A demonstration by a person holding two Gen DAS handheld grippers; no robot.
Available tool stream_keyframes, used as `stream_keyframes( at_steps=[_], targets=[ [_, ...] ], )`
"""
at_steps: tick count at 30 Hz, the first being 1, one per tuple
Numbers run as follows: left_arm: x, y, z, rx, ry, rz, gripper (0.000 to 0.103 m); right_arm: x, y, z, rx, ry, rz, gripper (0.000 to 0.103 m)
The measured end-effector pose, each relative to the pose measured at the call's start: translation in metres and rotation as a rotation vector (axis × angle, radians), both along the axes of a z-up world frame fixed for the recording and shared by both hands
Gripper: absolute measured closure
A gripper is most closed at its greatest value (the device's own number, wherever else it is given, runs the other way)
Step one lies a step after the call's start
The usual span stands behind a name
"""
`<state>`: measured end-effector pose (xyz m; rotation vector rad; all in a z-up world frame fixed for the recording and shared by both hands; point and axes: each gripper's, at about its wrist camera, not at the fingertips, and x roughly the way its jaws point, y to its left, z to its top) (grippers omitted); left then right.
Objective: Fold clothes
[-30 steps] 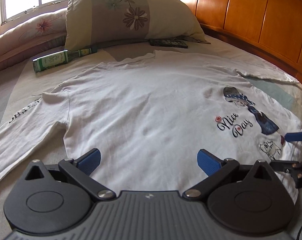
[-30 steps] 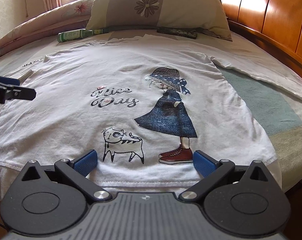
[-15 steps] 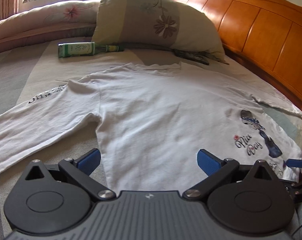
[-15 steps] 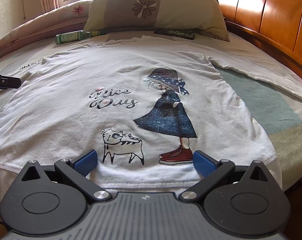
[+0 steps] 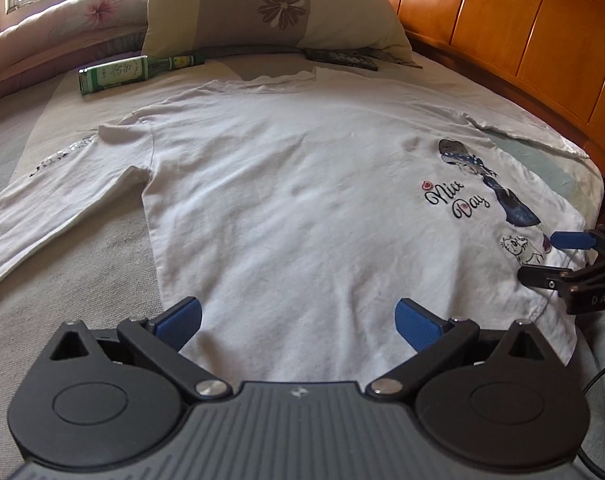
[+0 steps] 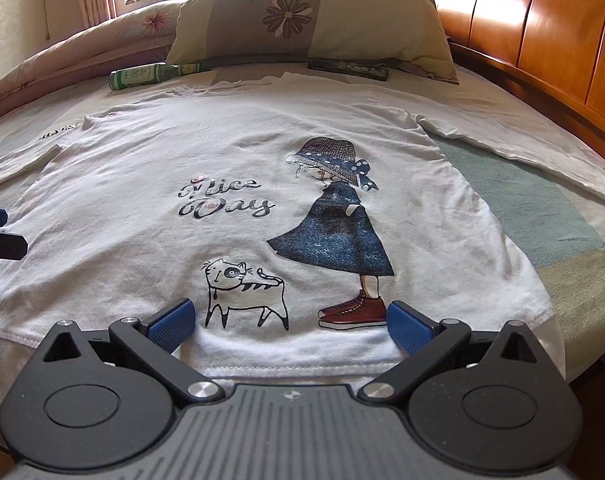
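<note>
One white long-sleeved printed T-shirt [image 6: 230,152] lies spread flat on the bed [image 6: 558,216]. Two grippers hover at its hem: left gripper [image 5: 298,316] and right gripper [image 6: 288,316], both spread wide, grasping nothing. One green glass bottle [image 5: 114,74], one floral pillow [image 6: 302,12] and one dark remote [image 6: 348,69] lie beyond.

Each gripper is built of matte black plastic. On the left gripper [image 5: 298,318] two round black discs with shallow circular recesses are seen, joined by a ribbed grey centre plate stamped with a small emblem. Two black link arms are fixed by bright silver screws, and the fingers [image 5: 416,322] are faced with textured blue pads. The same build is shown on the right gripper [image 6: 288,320], whose side is lettered "DAS" in the left wrist view. A thin black cable is seen beside it.
</note>
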<state>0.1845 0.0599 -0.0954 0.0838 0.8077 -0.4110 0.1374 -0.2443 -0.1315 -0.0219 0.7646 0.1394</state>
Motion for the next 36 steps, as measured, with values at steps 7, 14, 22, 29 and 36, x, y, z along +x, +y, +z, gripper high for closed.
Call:
stream_keyframes(
  at_steps=[7,14,22,29,36],
  targets=[
    [-0.006,-0.028,-0.006,0.026,-0.016,-0.082,0.001,0.001,0.000,0.001,-0.001,0.008,0.002,0.000],
    [-0.031,-0.008,-0.017,0.103,-0.018,-0.069,0.001,0.000,-0.001,0.001,0.000,0.003,0.005,0.000],
    [-0.042,-0.012,-0.012,0.051,0.007,-0.065,0.001,0.000,0.000,0.000,-0.001,-0.001,0.005,0.000],
    [-0.069,-0.008,-0.012,0.091,0.023,-0.039,0.001,-0.001,-0.001,0.001,-0.004,0.003,0.018,0.000],
    [-0.054,-0.008,0.011,0.060,-0.081,-0.010,0.001,0.010,0.008,0.019,0.040,0.035,0.037,0.000]
  ],
)
